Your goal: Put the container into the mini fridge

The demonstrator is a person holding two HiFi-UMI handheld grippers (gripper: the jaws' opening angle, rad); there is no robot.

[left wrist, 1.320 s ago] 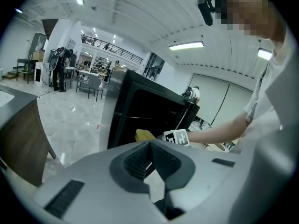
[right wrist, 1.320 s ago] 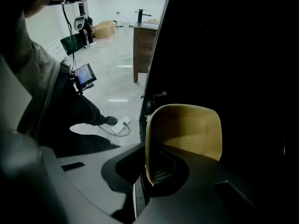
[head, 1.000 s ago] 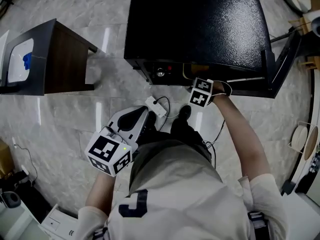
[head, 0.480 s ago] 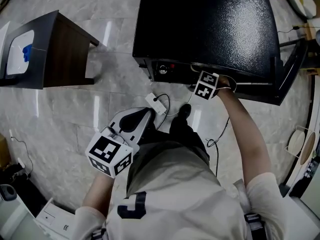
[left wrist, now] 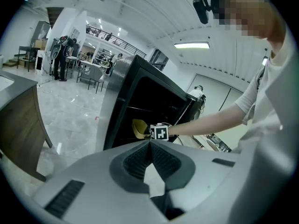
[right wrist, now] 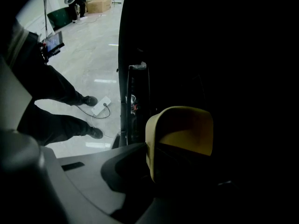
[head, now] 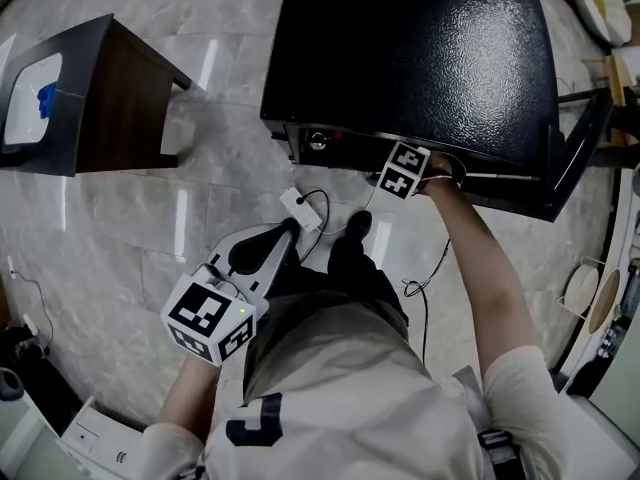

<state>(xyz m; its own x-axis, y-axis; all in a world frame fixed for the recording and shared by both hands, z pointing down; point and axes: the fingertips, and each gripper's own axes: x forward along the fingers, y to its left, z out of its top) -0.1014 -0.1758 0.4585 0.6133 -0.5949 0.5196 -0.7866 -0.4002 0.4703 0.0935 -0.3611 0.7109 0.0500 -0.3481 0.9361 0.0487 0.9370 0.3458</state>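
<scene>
**Yellow container held inside the open mini fridge**

The right hand-held gripper (right wrist: pixel 150 164) reaches into the dark front opening of the black mini fridge (head: pixel 420 58), with its jaws pinched on the near wall of the yellow container (right wrist: pixel 180 129). The container sits upright in that grip, open side up, just inside the fridge. The interior is too dark to tell whether it rests on a shelf. From the left gripper view, the same container (left wrist: pixel 138 129) shows just beyond the fridge's front edge, right beside the marker cube (left wrist: pixel 159 132) of the right hand-held gripper. The fridge door (head: pixel 575 138) stands swung open at the right in the head view.

The left hand-held gripper (left wrist: pixel 150 144) hangs well back from the fridge, low in front of the person's body. Its jaws are pressed together at the tips, with nothing between them.

On the pale marble floor (head: pixel 200 228), a white power strip (head: pixel 300 208) lies with its cable near the person's black shoe (head: pixel 358 226), just in front of the fridge. A dark desk (head: pixel 110 98) stands apart to the left.
</scene>
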